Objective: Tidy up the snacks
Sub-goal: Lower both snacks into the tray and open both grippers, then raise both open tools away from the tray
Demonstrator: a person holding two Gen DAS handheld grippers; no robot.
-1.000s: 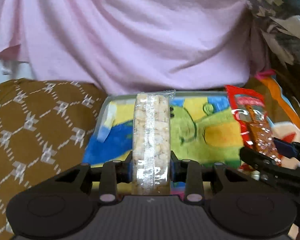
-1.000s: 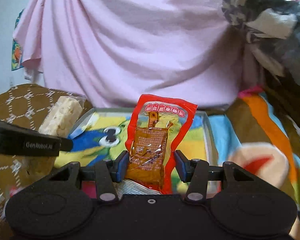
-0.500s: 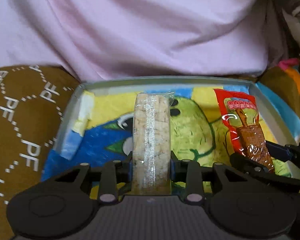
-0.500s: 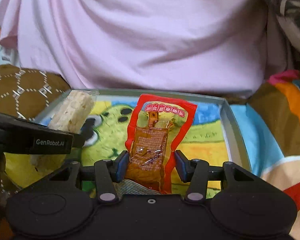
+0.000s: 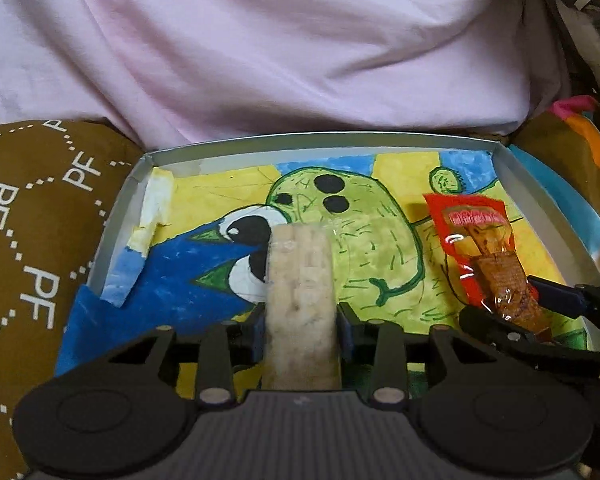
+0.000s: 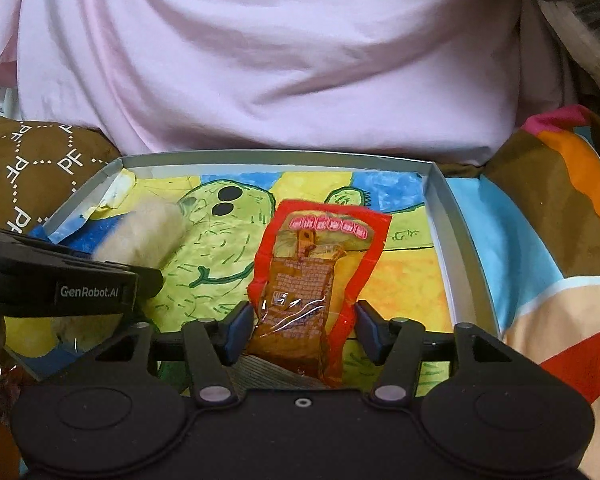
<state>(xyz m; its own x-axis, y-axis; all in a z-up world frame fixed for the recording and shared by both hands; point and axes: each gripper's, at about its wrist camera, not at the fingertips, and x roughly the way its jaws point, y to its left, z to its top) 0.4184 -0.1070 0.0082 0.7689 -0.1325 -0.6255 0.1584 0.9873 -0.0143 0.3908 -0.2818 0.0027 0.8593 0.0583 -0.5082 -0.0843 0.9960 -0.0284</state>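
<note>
A shallow grey tray (image 5: 320,140) lined with a painted cartoon sheet lies in front of both grippers. A pale rice-cracker bar (image 5: 300,280) in clear wrap leans forward onto the tray between the jaws of my left gripper (image 5: 302,320). Those jaws are opening and the pads no longer pinch it. The bar shows blurred in the right wrist view (image 6: 140,232). A red packet with a brown snack (image 6: 312,272) rests on the tray's right half between the jaws of my right gripper (image 6: 304,320). These are also opening, with a gap beside the packet.
A pink cloth (image 5: 300,40) hangs right behind the tray. A brown cushion printed with white letters (image 5: 32,240) borders its left side. A colourful striped blanket (image 6: 540,240) lies to its right. Dark patterned fabric (image 6: 580,8) fills the top right.
Both grippers came down and forward over the tray, then held still. Both pairs of jaws have widened. The bar has tipped forward and down, and the red packet has sunk onto the tray.
</note>
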